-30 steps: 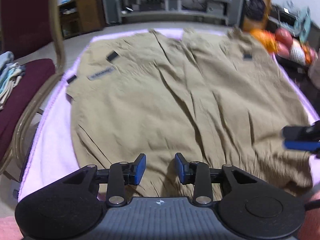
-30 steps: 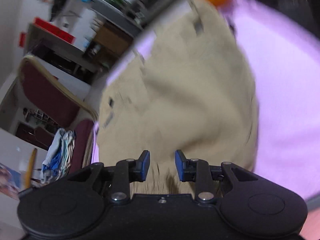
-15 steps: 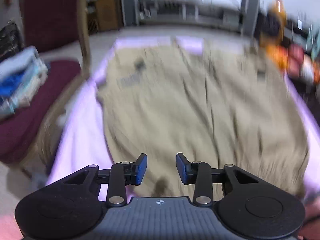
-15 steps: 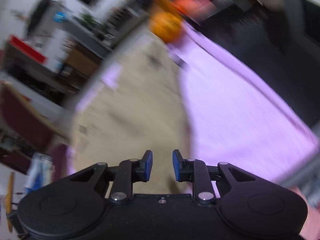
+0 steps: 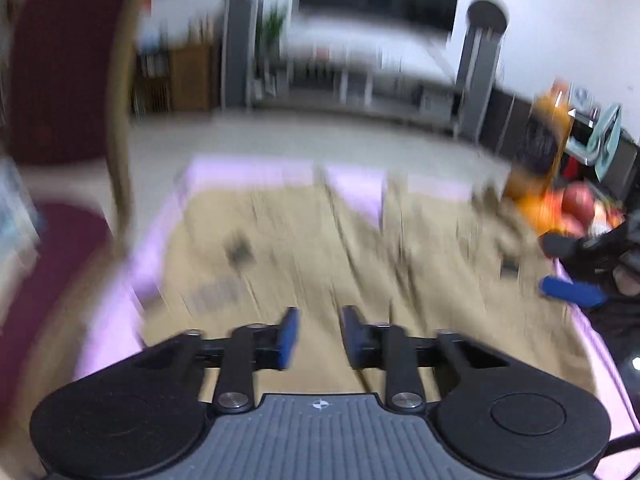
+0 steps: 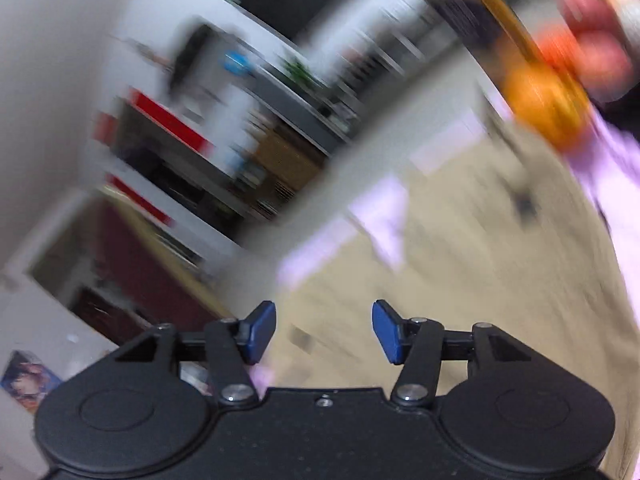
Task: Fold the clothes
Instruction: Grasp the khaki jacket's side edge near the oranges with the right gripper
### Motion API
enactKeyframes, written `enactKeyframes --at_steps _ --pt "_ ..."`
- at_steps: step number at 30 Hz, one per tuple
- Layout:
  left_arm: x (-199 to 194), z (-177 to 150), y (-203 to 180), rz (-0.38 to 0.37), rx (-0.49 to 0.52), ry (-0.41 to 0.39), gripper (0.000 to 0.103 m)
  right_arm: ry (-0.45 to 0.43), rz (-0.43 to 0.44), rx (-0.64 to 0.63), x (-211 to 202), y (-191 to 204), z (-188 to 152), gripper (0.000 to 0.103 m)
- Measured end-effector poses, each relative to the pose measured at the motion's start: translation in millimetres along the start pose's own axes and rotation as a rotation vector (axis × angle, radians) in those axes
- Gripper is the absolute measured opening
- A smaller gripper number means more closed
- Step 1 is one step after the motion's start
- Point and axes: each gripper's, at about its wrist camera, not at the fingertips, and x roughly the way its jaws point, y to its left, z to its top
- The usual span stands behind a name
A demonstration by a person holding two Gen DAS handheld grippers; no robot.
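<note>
Khaki garment (image 5: 320,248) lies spread flat beyond both empty tongs.

No legible text; motion blur smears garment patch (image 5: 216,300).

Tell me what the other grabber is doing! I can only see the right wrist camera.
Observer: The left gripper hangs over the near part of the tan cloth. Its jaws are closing, with nothing between them.
Operator: Can your camera see my grabber too?
Observer: Yes. From the side, the right gripper hangs at the cloth's right edge, close to the fruit. Its jaws are opening, with nothing between them.
</note>
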Motion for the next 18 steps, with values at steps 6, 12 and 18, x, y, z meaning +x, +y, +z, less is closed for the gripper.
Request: enactKeyframes --at_steps 6,12,18 --pt "44 -29 -22 0.100 0.076 0.100 0.015 0.249 0.151 0.143 62 -66 -43 0.036" --pt "60 -34 22 0.360 -0.064 0.077 0.020 0.030 -0.028 0.245 39 -148 -6 0.000" --pt "53 -17 50 0.457 -0.183 0.075 0.017 -0.181 -0.242 0.277 -1 -163 32 0.003"
